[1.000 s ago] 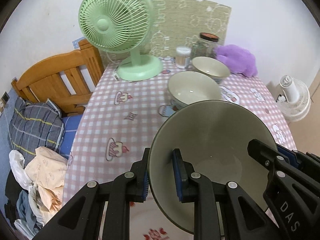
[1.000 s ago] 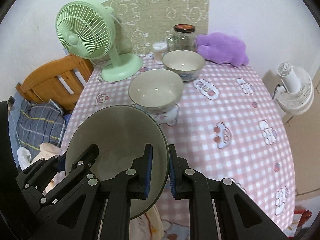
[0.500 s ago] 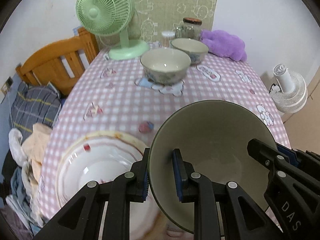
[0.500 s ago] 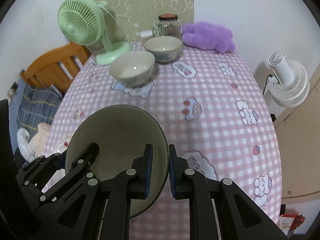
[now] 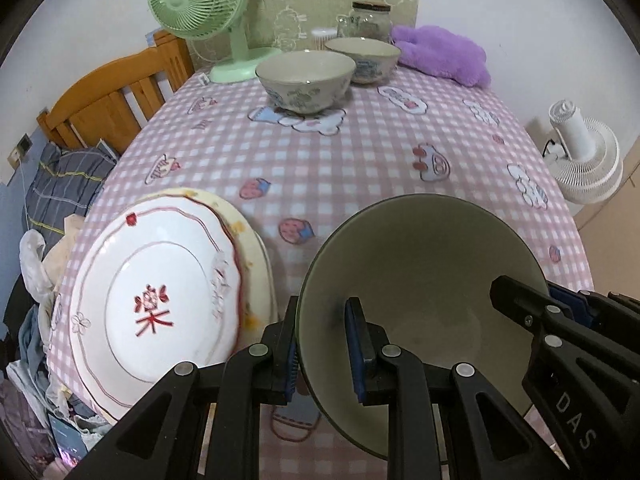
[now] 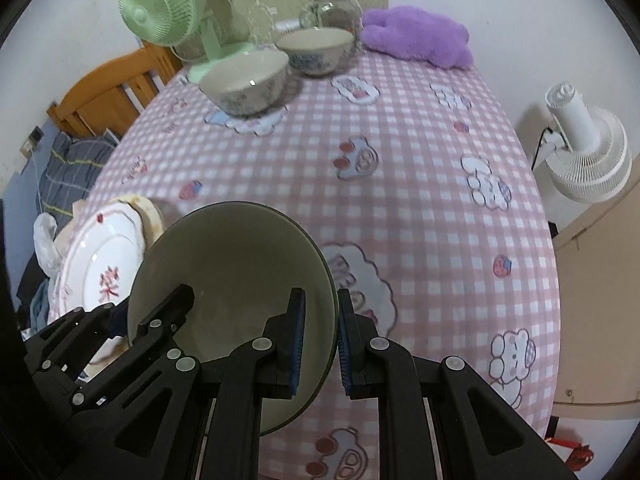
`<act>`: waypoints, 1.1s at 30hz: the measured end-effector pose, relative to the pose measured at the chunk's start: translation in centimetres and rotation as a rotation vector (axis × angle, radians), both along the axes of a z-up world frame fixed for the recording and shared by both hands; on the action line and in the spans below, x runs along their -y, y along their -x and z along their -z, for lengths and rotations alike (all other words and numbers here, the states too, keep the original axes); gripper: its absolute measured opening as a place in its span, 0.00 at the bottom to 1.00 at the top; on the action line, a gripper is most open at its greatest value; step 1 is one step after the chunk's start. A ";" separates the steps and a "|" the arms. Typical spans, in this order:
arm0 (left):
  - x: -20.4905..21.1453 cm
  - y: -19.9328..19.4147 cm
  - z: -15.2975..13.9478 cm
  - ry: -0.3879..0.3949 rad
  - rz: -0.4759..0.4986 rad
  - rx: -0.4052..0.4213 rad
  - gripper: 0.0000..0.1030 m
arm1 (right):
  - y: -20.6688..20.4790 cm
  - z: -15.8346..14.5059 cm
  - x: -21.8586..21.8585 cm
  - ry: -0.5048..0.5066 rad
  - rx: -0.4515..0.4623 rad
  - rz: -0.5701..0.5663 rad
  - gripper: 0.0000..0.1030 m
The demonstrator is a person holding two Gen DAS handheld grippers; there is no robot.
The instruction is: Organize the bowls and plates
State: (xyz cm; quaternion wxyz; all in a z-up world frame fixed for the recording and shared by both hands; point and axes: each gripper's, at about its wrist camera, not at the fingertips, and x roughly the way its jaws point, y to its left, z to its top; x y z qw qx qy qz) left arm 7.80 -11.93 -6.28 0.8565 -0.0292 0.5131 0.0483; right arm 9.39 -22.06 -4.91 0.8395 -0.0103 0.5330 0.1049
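Note:
Both grippers hold one dark olive bowl (image 5: 424,280) above the near end of the table. My left gripper (image 5: 322,344) is shut on its left rim, and my right gripper (image 6: 320,340) is shut on the right rim of the same bowl (image 6: 232,264). To the bowl's left lies a white plate with red markings (image 5: 156,304) on top of a cream plate (image 5: 256,248), close to the table's left edge; the white plate (image 6: 100,264) also shows in the right wrist view. Two patterned cream bowls (image 5: 306,78) (image 5: 362,58) stand at the far end.
A pink checked cloth covers the table (image 5: 360,152). At the back stand a green fan (image 5: 200,4), a glass jar (image 5: 370,20) and a purple plush (image 5: 440,54). A wooden chair (image 5: 116,96) and piled clothes are to the left, a white fan (image 5: 584,160) to the right.
Both grippers have drawn back toward the near end of the table and sunk a little, carrying the olive bowl. The stacked plates have come into view at the left.

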 end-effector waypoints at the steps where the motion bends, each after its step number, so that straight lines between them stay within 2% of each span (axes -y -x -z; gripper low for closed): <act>1: 0.1 0.0 0.3 0.000 -0.003 -0.006 0.18 | 0.0 0.3 0.1 -0.001 -0.010 0.002 0.17; 11: 0.6 0.2 1.4 -0.021 0.001 -0.003 0.18 | 0.4 1.8 0.3 0.022 0.006 0.001 0.17; 16: 0.9 0.4 1.4 -0.004 0.037 -0.016 0.34 | 0.6 2.0 0.3 0.032 -0.007 0.006 0.21; 18: 0.8 0.3 1.6 0.034 0.056 -0.036 0.37 | 0.5 2.1 0.5 0.024 -0.016 0.002 0.27; 20: 0.7 0.4 1.8 0.044 0.064 -0.051 0.40 | 0.4 2.3 0.5 -0.012 -0.043 -0.013 0.44; 21: 0.7 0.4 1.8 0.043 0.063 -0.054 0.43 | 0.5 2.4 0.5 -0.013 -0.044 -0.012 0.48; 23: 0.3 0.6 1.6 0.060 0.056 -0.047 0.61 | 0.8 2.2 0.4 -0.002 -0.032 -0.011 0.64; 27: 0.1 0.6 0.6 0.053 0.062 -0.017 0.73 | 0.9 1.6 0.1 -0.009 -0.013 -0.012 0.66; 33: -1.3 -0.3 -1.1 0.066 0.075 0.022 0.75 | 0.5 0.1 -0.5 -0.028 0.026 0.017 0.66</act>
